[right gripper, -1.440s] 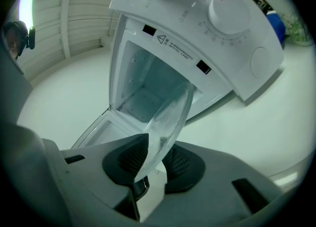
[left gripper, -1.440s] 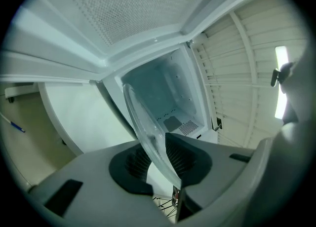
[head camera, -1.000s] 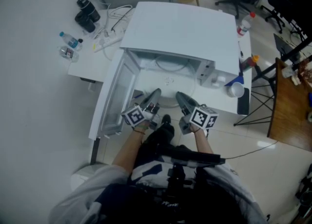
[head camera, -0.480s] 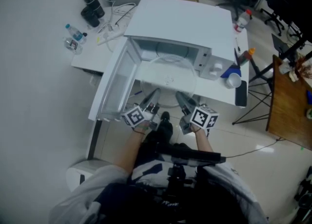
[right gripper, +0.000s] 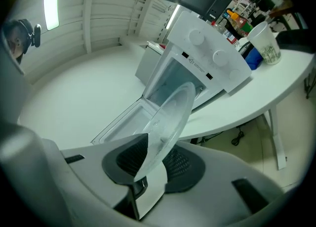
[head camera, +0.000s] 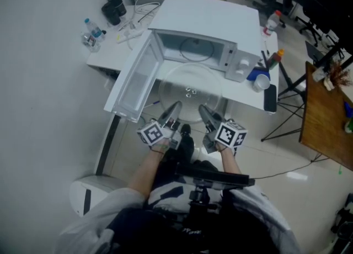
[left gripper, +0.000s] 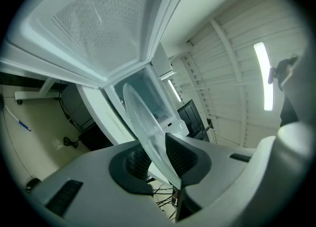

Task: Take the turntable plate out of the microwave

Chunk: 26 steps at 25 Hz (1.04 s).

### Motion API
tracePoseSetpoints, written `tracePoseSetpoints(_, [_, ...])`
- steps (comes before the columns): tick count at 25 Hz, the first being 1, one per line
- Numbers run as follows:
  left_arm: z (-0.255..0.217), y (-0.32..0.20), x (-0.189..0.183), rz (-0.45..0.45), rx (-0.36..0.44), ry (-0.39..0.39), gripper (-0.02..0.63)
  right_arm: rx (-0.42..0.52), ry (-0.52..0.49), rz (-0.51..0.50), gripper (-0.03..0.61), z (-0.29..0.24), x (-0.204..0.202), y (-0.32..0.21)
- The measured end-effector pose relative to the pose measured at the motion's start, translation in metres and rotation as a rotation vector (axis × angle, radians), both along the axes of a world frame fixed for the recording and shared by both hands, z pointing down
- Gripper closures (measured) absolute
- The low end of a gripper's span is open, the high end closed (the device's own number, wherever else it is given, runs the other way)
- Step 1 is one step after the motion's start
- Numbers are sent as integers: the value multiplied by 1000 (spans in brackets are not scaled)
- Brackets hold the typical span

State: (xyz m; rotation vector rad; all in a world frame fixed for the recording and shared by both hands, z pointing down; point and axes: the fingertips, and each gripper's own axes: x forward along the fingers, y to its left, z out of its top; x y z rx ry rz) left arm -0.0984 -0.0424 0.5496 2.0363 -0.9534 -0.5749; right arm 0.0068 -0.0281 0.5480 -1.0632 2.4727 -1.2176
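Note:
The clear glass turntable plate (head camera: pixel 190 86) hangs level in front of the white microwave (head camera: pixel 212 24), outside its cavity and over the table's front edge. My left gripper (head camera: pixel 175 107) is shut on the plate's near left rim. My right gripper (head camera: pixel 203 110) is shut on its near right rim. In the left gripper view the plate (left gripper: pixel 142 120) stands edge-on between the ribbed pads of the left gripper (left gripper: pixel 155 158). The right gripper view likewise shows the plate (right gripper: pixel 172 115) pinched in the right gripper (right gripper: pixel 154 161). The microwave door (head camera: pixel 135 80) is swung fully open to the left.
The microwave stands on a white table (head camera: pixel 242 94). A paper cup (head camera: pixel 261 82), a blue object and a black phone (head camera: pixel 270 98) lie at its right. Bottles (head camera: pixel 91 31) and a power strip sit on the table's left end. A wooden desk (head camera: pixel 325 109) stands to the right.
Both grippers have drawn the plate back toward the person, from inside the cavity mouth to fully outside the microwave. Both grips stayed the same.

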Motion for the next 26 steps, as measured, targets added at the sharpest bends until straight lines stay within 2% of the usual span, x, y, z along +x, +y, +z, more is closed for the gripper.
tracePoseSetpoints(6, [-13, 18, 5, 13, 57, 9, 537, 34, 0, 14, 480, -12, 5, 18])
tracePoseSetpoints(9, [-18, 21, 7, 1, 50, 28, 537, 46, -4, 12, 480, -19, 6, 21])
tracePoseSetpoints(15, [-26, 24, 9, 8, 77, 6, 537, 60, -16, 12, 480, -23, 9, 24])
tracePoseSetpoints(26, [-27, 36, 14, 18, 75, 24, 537, 74, -6, 23, 480, -26, 12, 38])
